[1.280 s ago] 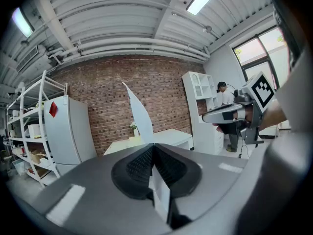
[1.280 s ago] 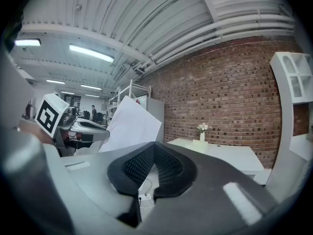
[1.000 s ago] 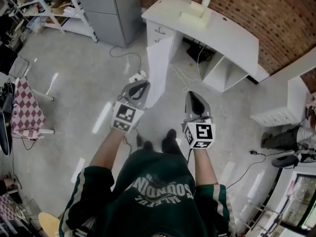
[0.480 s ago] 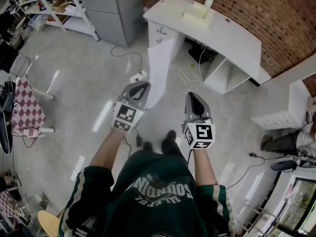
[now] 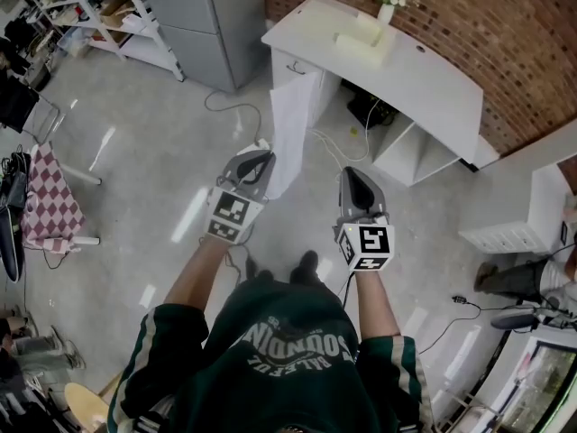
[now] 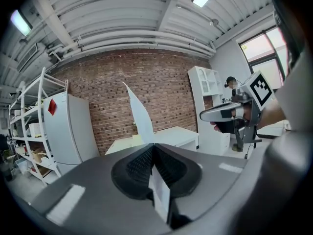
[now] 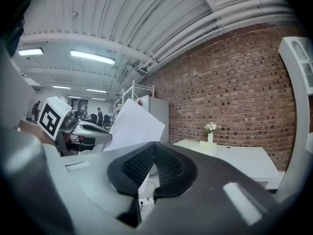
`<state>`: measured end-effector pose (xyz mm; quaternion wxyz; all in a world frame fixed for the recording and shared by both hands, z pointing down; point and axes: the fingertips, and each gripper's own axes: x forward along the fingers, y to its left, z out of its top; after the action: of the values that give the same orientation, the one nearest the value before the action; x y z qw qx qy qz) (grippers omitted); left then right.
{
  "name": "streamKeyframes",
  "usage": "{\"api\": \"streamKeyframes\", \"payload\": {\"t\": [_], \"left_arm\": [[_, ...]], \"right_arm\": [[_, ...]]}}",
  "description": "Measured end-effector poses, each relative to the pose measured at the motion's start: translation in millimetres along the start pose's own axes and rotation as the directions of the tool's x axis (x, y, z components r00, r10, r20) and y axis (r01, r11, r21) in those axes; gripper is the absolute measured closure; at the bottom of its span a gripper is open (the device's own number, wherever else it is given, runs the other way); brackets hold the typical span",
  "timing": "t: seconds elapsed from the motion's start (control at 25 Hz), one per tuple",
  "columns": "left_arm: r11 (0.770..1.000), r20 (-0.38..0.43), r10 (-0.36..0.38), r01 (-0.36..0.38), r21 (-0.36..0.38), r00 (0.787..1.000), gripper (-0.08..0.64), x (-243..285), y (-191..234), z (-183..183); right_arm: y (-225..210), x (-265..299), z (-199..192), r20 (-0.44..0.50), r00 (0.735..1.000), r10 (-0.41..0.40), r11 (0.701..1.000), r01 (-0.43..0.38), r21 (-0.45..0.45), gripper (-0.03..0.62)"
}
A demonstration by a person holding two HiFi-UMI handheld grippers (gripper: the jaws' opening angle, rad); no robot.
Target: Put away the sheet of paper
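Not much changes in this last second, honestly. The left gripper (image 5: 259, 157) has its jaws pinched tight on the bottom edge of the sheet of paper (image 5: 290, 126), same grip as before, and the sheet sticks up and forward from the jaws with a bit of a curl. It's in the air, not touching anything else. The right gripper (image 5: 354, 177) rides alongside with its jaws pressed together and nothing between them, so it's just along for the trip. What does shift is the room: the white desk (image 5: 431, 72) with the vase of flowers (image 5: 388, 4) slides a little in the head view and the person's feet (image 5: 309, 262) have swapped positions on the floor (image 5: 135, 161), which reads to me like walking or turning while both tools stay put out front. So my take is the pick-up is done and this is the carry phase, probably heading for that desk, though I can't tell the exact spot the sheet is meant for. Nothing is put away yet. The thing to watch is the paper flopping or slipping, since only one edge is clamped.
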<state>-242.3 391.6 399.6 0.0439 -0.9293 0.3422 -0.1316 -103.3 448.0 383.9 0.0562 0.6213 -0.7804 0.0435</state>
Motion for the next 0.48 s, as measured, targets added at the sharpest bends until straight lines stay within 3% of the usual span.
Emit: {"api": "streamKeyframes", "payload": {"t": [0.48], "left_arm": [[0.998,-0.018,0.06,-0.06,-0.005,0.998,0.548,61.3,-6.2,16.7]], "right_arm": [[-62.8,27.5,1.5,0.002,0.998,0.063,0.998,-0.063,0.013,0.592]]}}
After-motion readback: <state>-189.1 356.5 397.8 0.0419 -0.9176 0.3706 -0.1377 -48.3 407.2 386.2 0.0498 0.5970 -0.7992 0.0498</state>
